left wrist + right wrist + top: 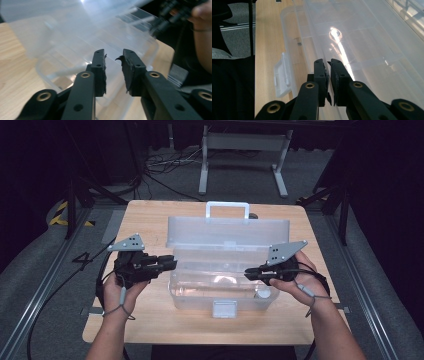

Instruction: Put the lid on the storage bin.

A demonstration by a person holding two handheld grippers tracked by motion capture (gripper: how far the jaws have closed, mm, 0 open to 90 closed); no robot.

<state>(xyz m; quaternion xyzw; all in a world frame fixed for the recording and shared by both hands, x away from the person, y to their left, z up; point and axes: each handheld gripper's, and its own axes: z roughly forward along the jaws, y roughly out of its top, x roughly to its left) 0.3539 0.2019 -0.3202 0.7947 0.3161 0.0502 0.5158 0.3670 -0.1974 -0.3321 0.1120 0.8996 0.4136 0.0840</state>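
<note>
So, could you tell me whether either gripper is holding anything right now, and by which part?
Neither holds anything. The left gripper has bare pads with a gap between them beside the clear box; the right gripper is nearly shut over the box, with nothing between its pads.

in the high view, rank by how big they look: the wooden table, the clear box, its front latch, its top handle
1. wooden table
2. clear box
3. top handle
4. front latch
The handle sits farther from the camera, so its lead over the latch is likely real.

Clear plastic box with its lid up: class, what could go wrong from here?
1. The raised lid stands unsupported and might drop onto the grippers.
2. The right gripper, nearly shut over the clear box, could knock its rim and slide it.
3. The left gripper holds nothing, so the light box is unsteadied.
</note>
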